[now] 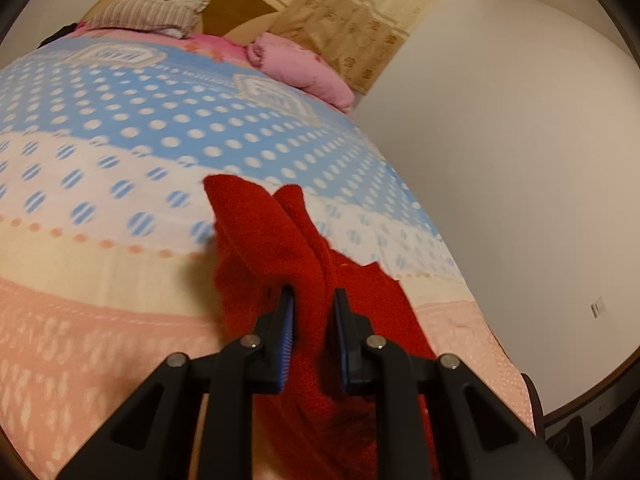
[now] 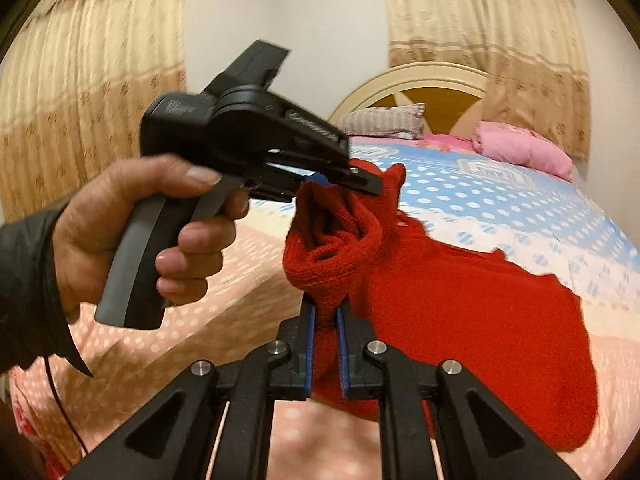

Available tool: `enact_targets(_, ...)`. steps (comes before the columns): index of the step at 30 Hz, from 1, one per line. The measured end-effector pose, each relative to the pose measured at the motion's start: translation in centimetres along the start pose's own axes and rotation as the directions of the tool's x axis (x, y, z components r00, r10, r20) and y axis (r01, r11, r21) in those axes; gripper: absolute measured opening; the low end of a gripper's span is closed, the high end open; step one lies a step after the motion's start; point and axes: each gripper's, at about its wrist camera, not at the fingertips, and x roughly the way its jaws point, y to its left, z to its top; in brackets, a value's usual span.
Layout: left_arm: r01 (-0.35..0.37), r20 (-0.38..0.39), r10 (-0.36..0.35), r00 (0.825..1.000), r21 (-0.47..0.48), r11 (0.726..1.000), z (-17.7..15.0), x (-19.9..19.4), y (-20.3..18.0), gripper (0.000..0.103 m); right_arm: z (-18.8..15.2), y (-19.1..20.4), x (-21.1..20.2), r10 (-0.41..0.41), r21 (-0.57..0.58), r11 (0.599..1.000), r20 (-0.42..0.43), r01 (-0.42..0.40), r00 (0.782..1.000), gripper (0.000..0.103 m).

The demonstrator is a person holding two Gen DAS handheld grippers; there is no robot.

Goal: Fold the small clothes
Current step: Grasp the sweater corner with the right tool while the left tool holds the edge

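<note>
The bed fills most of both views, its dotted blue and peach cover running back to a pink bundle and a striped pillow at the top; across the lower middle of it lies the task's thing, a red knit garment, part resting on the cover at lower right of the right view, part lifted and bunched toward me; it looks soft, light and limp, a loose knit that I judge will sag and stretch rather than hold a crease, so I would take it at an edge or corner, not in the bulk; my right gripper is pinched tight on a gathered twist of the red knit at lower centre; my left gripper has its blue pads clamped on a thicker fold, and from the right view it sits at centre left, gripped by my left hand, nipping the garment's upper edge.
</note>
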Motion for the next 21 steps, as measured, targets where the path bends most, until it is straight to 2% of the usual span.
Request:
enact_targets(7,0.035,-0.044,-0.033,0.998,0.046,0.998,0.1,3.8,-3.9,0.019,-0.8,-4.6,-2.8,-0.015,0.134,0.991,0.041,0.009,0.999,0.009)
enact_targets(17,0.079,-0.112,-0.070,0.991,0.079,0.994,-1.0,8.7,-8.2,0.019,-3.1,-9.6,-6.0,-0.064,0.241,0.969,0.052,0.050,0.997,0.008)
enact_targets(21,0.085,-0.146,-0.067,0.987,0.122,0.989,-1.5,10.4,-10.0,0.018,-4.4,-11.8,-6.8,-0.062,0.321,0.946,0.050,0.043,0.997,0.008)
